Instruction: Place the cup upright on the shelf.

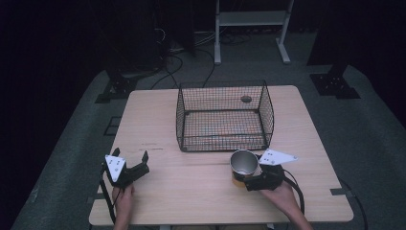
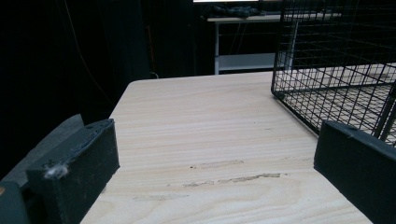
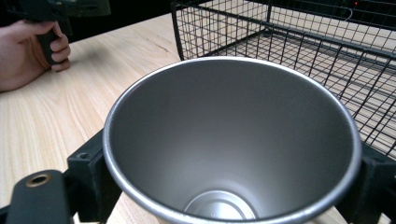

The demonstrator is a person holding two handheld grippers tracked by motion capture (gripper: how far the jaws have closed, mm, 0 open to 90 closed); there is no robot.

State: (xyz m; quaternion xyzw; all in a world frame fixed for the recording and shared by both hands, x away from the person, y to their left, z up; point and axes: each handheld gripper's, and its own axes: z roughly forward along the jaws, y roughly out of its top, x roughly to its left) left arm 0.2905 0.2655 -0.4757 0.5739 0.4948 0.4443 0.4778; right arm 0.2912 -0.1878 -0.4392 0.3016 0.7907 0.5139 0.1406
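From the high view I have the right gripper (image 1: 250,178) clamped around a shiny tapered steel cup (image 1: 243,163), which stands upright near the front of the pale wooden tabletop (image 1: 158,124), just in front of the black wire mesh basket (image 1: 225,116) sitting in the middle. My left gripper (image 1: 130,160) rests low at the front left of the tabletop, well apart from the cup, jaws spread wide and holding nothing. In the left gripper view I see those two black jaws far apart with bare wood between them, and the basket's (image 2: 336,70) near corner off to the right. In the right gripper view the cup (image 3: 233,140) sits between the jaws, its open mouth towards the camera and its inside empty; the jaws press its wall on either side, the basket (image 3: 299,42) stands just beyond it, and the person's other hand (image 3: 28,51) rests on the wood farther off. I judge the cup is gripped and the carry into the basket is the step in hand. Next I would lift it high enough to clear the basket's front rim, move forward, then lower it inside before letting go.
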